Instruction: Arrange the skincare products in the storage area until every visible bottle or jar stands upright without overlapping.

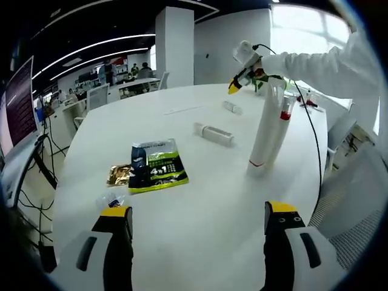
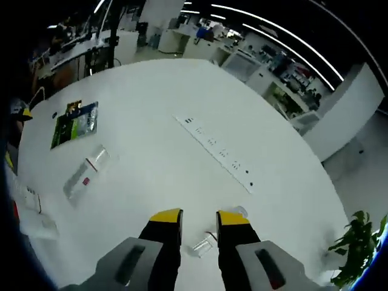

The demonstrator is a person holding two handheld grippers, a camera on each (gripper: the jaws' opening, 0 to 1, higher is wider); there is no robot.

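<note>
Left gripper view cut its own left gripper (image 1: 198,213) off at the bottom, jaws spread wide over bare white table (image 1: 206,242); two tall white bottles (image 1: 270,124) stood upright, touching; a tube (image 1: 213,133) lay flat behind a sachet (image 1: 156,165); the right gripper (image 2: 199,222), jaws slightly apart, flanked a small clear bottle (image 2: 203,245), contact unclear.

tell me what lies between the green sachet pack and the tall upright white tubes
In the left gripper view, a white tube lies on its side on the table, between the green sachet pack and the tall upright white tubes; around it the tabletop is bare.
</note>
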